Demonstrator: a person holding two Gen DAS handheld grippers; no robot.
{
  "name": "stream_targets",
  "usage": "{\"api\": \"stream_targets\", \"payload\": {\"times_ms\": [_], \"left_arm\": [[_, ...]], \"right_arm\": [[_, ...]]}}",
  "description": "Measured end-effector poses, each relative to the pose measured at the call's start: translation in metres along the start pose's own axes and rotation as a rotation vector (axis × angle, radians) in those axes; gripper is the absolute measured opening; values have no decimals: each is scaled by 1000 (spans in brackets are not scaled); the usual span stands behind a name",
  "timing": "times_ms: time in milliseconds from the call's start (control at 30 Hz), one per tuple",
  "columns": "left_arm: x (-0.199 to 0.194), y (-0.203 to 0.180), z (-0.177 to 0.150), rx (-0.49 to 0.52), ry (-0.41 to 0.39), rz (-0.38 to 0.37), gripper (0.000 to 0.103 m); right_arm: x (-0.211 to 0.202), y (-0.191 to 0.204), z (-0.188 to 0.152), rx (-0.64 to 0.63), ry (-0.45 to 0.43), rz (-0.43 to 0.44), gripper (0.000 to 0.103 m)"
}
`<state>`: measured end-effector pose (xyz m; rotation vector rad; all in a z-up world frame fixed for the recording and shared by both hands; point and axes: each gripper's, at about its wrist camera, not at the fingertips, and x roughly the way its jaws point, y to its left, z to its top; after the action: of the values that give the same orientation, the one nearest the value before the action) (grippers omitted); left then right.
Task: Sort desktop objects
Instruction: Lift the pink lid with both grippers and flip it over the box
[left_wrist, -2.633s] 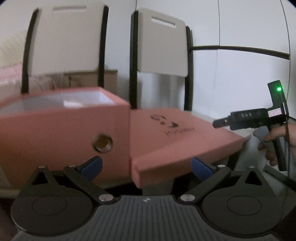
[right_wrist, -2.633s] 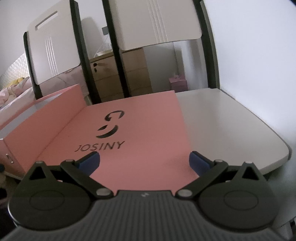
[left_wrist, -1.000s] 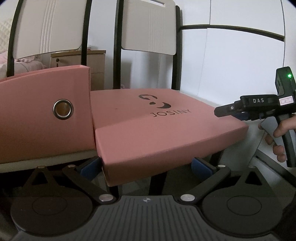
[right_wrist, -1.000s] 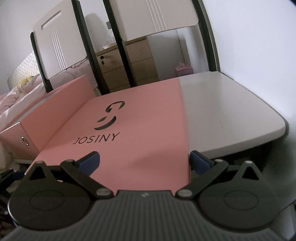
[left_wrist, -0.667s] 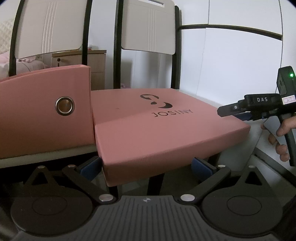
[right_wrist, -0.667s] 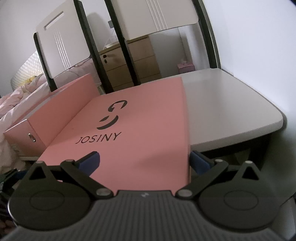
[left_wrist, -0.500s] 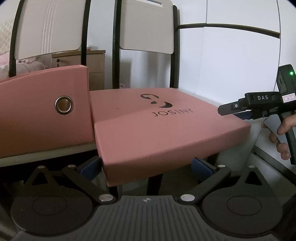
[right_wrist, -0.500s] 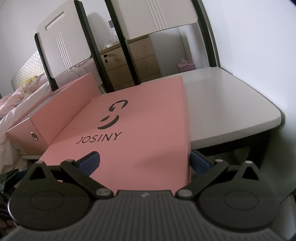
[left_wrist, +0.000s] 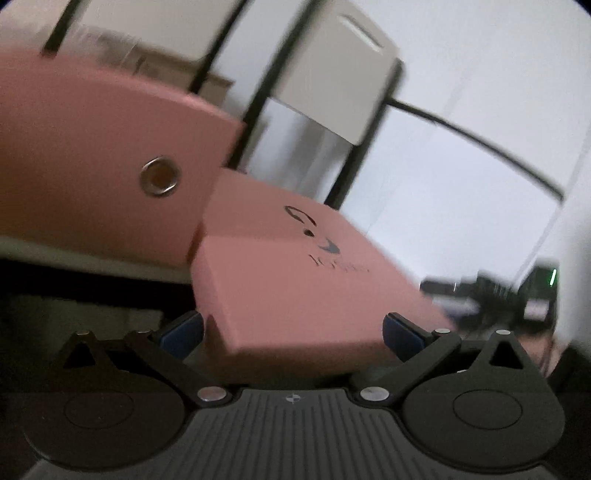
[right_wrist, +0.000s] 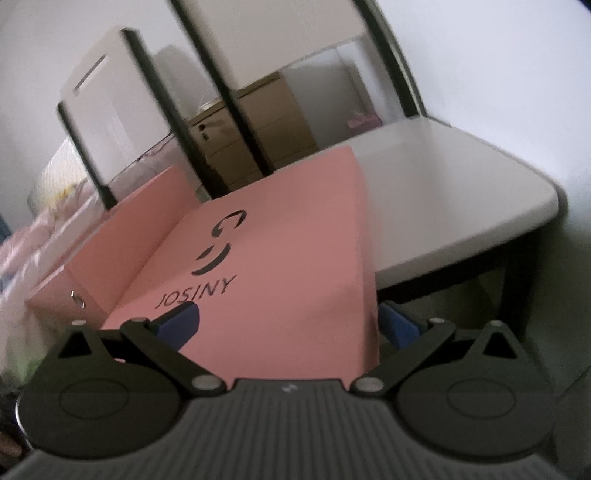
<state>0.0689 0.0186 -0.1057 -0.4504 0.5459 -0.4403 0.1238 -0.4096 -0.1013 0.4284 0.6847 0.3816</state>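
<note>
Seemingly risky: both spread grippers, left gripper (left_wrist: 291, 328) and right gripper (right_wrist: 288, 317), hold nothing, pink lid (right_wrist: 280, 273) overhanging bench (right_wrist: 461, 192) could tip.

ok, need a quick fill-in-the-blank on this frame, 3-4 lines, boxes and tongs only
The flat pink lid carries the printed word ____.
The taller pink box has a round metal ____ on its front face.
Both the left tongs and the right tongs have their fingers spread ____, gripping nothing.
The lid lies on a ____-coloured chair seat.

Missing words: JOSINY; eyelet; open; white
</note>
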Motion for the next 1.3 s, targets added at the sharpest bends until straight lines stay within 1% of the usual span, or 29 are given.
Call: {"api": "stream_targets", "payload": {"times_ms": [100,233,333,433,567,667,700,800,833,900,967,1033,1167,1300], "left_arm": [[3,12,4,-71,-8,-14,103],[11,29,8,-207,0,-80,103],[24,38,9,-262,26,-68,103],[34,42,8,-285,40,-53,103],[40,41,7,-286,40,-66,103],[43,41,7,-265,50,-54,102],[43,40,7,-258,57,-48,100],[41,37,8,-241,58,-48,88],[38,35,9,-230,53,-46,88],[32,31,12,-210,41,-45,88],[24,28,16,-212,24,-69,88],[17,23,22,-205,4,-89,88],[6,11,32,-171,-24,-102,89],[-1,8,39,-190,-45,-133,90]], "right_arm": [[5,-9,1,67,0,9,103],[15,-21,0,153,12,25,103],[21,-30,-2,218,19,42,103],[28,-38,-2,289,36,73,103],[30,-42,-2,339,30,94,103],[29,-43,-2,350,36,113,103],[28,-43,-2,348,37,120,103],[21,-38,1,333,26,164,102],[18,-35,2,323,25,167,101],[12,-29,5,296,24,156,95],[3,-24,6,268,10,143,82],[-7,-18,9,238,-9,142,76],[-29,-3,15,180,-58,164,75],[-47,6,19,161,-110,197,74]]}}
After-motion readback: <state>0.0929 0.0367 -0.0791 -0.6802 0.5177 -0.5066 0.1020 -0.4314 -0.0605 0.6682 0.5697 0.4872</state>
